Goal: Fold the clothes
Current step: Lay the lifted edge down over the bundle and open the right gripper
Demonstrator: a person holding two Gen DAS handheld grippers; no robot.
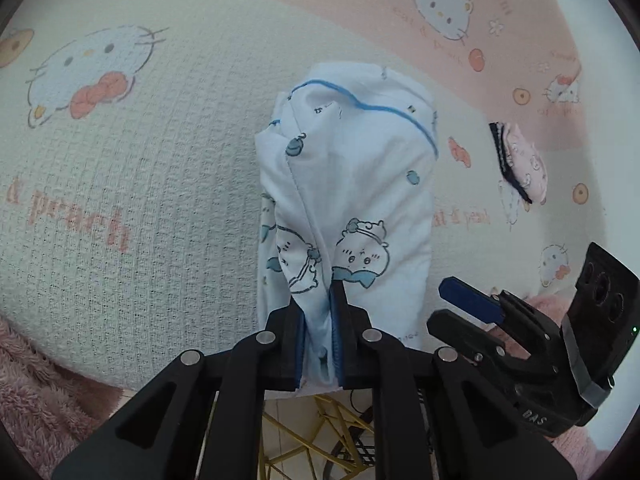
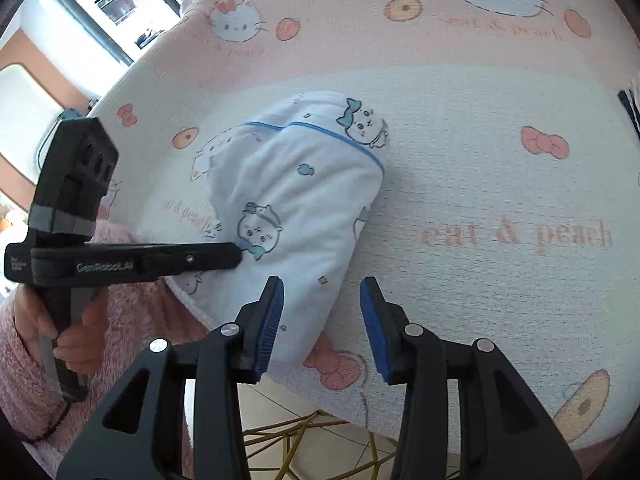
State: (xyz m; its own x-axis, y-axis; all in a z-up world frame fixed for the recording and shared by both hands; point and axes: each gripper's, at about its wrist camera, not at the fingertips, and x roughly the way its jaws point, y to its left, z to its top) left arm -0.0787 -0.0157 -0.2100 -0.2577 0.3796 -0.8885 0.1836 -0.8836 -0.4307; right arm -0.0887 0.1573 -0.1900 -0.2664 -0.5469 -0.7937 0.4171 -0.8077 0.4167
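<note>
1. While the left claw (image 1: pixel 318 300) pinches the near edge of the white printed garment (image 1: pixel 348 184), bottom centre of the left wrist view, cloth bunches up between its blue pads (image 1: pixel 335 336).
2. Right claw (image 2: pixel 322 320) stands spread, nothing between the pads; its left pad overlaps the garment's near corner in the picture, contact unclear. In the left wrist view it sits lower right, just beside the garment.
3. Garment lies mid-frame in both views, already folded into a narrow bundle, blue-piped hem (image 1: pixel 400 114) at the far end, on a cat-and-peach printed cloth (image 1: pixel 120 168) covering the table.
4. A second small item, pink with dark trim (image 1: pixel 520 164), lies well apart at right of the left wrist view; looks folded, hard to tell.
5. Person's hand (image 2: pixel 74 336) in a pink fleecy sleeve (image 2: pixel 16 360) holds the left claw's handle, lower left of the right wrist view.
6. Step, my read: late fold, near end gripped for another fold-over toward the far end.
7. Next move likely needs the right claw to close on the near corner beside the left one, so both lift evenly.
</note>
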